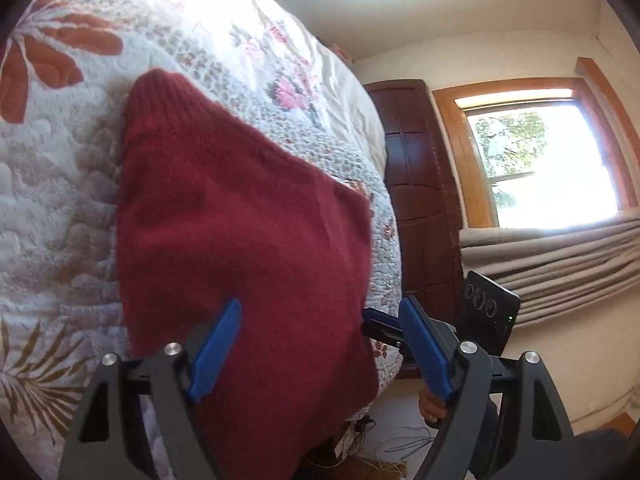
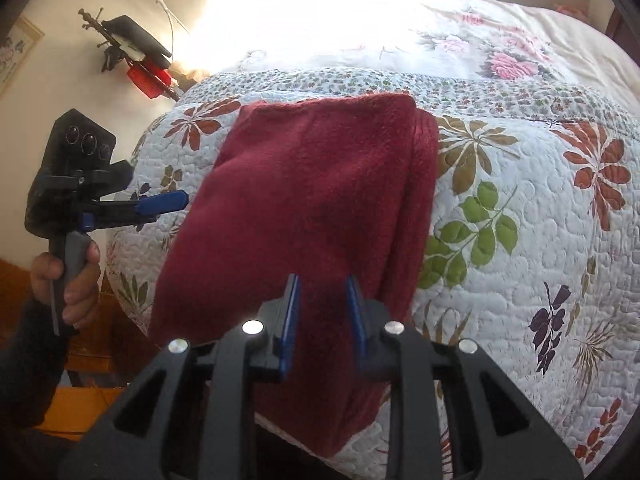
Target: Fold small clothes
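From the left wrist camera, a dark red knitted garment (image 1: 240,232) lies folded on the bed quilt (image 1: 60,184), stretching away from the left gripper (image 1: 320,312) and narrowing to a ribbed end at the far tip. The knit looks soft and fuzzy, its surface smooth apart from a shallow crease on the right. This gripper's blue fingers (image 1: 216,352) stand wide apart over the near part of the cloth, the left one above the fabric, the right one past its edge, closed on nothing. Just beyond that right finger shows the tip of the right gripper (image 1: 380,324), at the garment's right edge. The quilt is white, stitched in puffy cloud shapes and printed with rust-coloured leaves. Right of the tongs stand a dark wooden panel (image 1: 416,208), a wood-framed window (image 1: 536,160) and pleated beige curtains (image 1: 560,264).

From the right wrist camera, the same garment (image 2: 304,208) forms a thick rectangular stack straight ahead of the right gripper (image 2: 324,296), layered folds showing along its right side. The blue fingers (image 2: 290,320) are narrowly apart above the near cloth; whether they touch it I cannot tell. To the left, a hand (image 2: 68,280) holds the left gripper (image 2: 160,204), whose tip lies just beside the garment's left edge
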`<action>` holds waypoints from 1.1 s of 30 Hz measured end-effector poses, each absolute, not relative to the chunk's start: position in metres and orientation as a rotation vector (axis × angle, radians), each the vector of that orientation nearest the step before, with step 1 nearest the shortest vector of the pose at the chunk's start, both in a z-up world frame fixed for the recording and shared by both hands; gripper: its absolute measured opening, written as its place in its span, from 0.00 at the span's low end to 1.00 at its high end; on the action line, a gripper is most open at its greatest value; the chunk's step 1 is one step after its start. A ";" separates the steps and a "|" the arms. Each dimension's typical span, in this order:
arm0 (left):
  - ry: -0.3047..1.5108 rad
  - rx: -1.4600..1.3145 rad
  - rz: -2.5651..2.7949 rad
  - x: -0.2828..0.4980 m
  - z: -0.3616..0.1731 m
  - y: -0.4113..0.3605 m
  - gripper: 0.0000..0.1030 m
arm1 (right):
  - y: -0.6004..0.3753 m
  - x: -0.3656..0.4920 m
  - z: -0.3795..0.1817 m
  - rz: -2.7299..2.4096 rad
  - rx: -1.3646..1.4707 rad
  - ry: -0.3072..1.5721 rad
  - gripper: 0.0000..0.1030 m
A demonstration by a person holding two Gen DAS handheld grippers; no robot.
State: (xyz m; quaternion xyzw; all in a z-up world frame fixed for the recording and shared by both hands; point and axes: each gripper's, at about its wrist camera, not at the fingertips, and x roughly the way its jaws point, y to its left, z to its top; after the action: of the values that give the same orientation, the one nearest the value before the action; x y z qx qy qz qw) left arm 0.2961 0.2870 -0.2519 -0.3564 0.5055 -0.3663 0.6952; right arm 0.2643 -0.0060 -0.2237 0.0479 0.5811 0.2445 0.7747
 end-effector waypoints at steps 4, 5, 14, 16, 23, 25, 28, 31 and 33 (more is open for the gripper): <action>1.161 -0.771 -0.887 0.269 -0.255 0.274 0.79 | -0.006 0.244 -0.234 0.504 0.107 1.277 0.24; 1.206 -0.769 -0.881 0.270 -0.270 0.268 0.77 | -0.008 0.242 -0.245 0.486 0.107 1.298 0.24; 1.221 -0.707 -0.889 0.259 -0.281 0.252 0.74 | -0.022 0.223 -0.250 0.386 0.140 1.316 0.30; 1.176 -0.680 -0.927 0.244 -0.260 0.259 0.75 | -0.020 0.214 -0.230 0.363 0.141 1.261 0.28; 1.295 -0.708 -0.959 0.218 -0.295 0.249 0.76 | 0.004 0.191 -0.249 0.412 0.125 1.302 0.23; 1.333 -0.737 -0.918 0.217 -0.321 0.243 0.75 | 0.001 0.189 -0.272 0.363 0.077 1.347 0.08; 1.322 -0.772 -0.882 0.211 -0.321 0.239 0.76 | -0.006 0.184 -0.277 0.371 0.134 1.360 0.06; 1.297 -0.810 -0.837 0.186 -0.301 0.244 0.82 | -0.006 0.175 -0.256 0.426 0.126 1.315 0.37; 1.275 -0.807 -0.780 0.161 -0.285 0.251 0.88 | -0.010 0.160 -0.244 0.430 0.107 1.285 0.56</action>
State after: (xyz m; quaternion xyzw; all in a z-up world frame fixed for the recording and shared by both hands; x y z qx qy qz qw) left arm 0.1611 0.2513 -0.2852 -0.3566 0.5637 -0.3448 0.6605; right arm 0.1598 -0.0104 -0.2436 0.0494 0.5940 0.1988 0.7779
